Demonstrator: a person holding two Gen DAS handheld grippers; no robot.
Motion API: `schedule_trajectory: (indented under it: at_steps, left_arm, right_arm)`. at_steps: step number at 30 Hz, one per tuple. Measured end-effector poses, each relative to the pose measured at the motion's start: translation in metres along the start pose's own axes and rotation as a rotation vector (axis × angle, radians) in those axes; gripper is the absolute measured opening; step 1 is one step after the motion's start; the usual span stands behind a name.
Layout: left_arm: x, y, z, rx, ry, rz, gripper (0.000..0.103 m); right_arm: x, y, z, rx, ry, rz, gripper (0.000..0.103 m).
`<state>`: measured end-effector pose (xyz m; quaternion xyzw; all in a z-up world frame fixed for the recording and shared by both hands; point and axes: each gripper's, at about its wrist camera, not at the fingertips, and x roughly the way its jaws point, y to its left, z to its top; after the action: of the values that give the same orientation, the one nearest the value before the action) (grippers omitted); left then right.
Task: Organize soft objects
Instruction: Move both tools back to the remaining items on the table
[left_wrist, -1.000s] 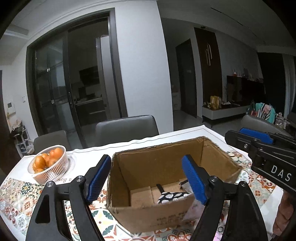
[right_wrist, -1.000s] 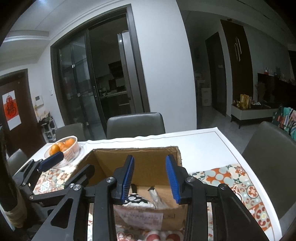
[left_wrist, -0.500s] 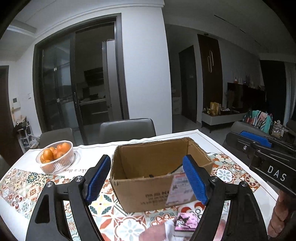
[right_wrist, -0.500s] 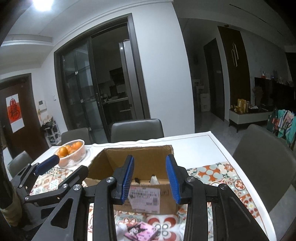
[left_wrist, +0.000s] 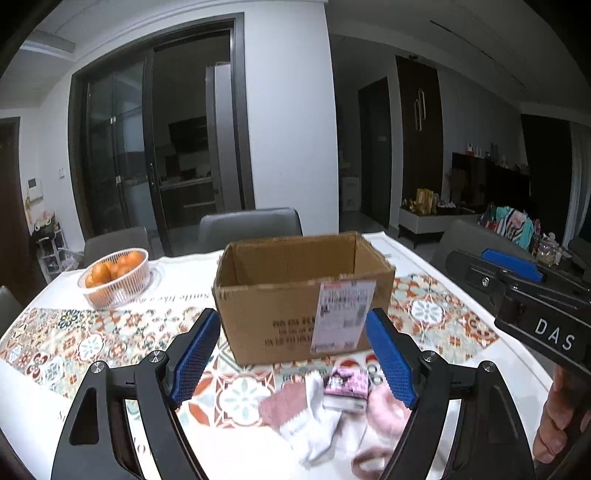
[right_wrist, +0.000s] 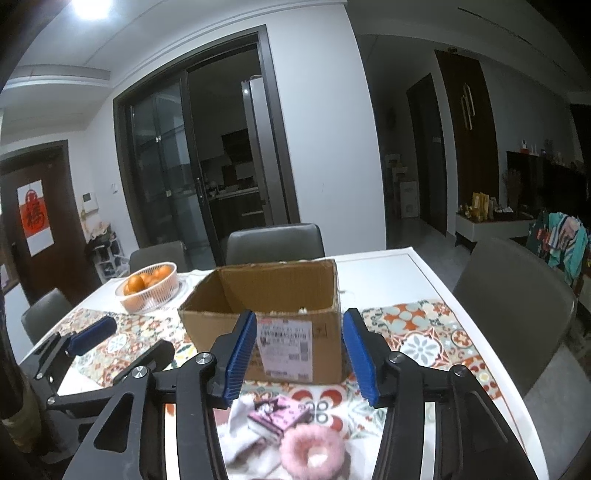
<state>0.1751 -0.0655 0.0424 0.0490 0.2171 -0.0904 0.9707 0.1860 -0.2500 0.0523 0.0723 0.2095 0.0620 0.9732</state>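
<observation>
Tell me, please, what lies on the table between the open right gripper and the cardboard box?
In the right wrist view, a small pink packet lies between the right gripper and the cardboard box, with a white sock beside it and a fluffy pink ring nearer the camera.

White plaster walls (right_wrist: 328, 147) enclose a dim dining room lit by 1 round ceiling light (right_wrist: 90, 7). Dark-framed sliding glass doors (right_wrist: 192, 177) open onto a kitchen. Grey padded dining chairs (right_wrist: 275, 243) stand along a white table (right_wrist: 388, 273) covered by a patterned tile-print runner (right_wrist: 424, 332). A red paper hanging (right_wrist: 35, 216) marks a dark brown door at left; tall dark wooden cabinet doors (right_wrist: 465, 147) stand at right.
</observation>
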Motion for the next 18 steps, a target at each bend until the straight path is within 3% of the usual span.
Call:
schedule_trajectory:
  at_steps: [13,18]
  left_arm:
    - [-0.022,-0.018,-0.041,0.043,0.015,-0.005,0.081]
    - [-0.02,-0.025,-0.058,0.052,0.066,-0.032,0.081]
  right_arm:
    - [-0.017,-0.002,-0.04,-0.034,0.063,0.023,0.051]
    - [-0.017,-0.006,-0.054,-0.035,0.104,0.027,0.055]
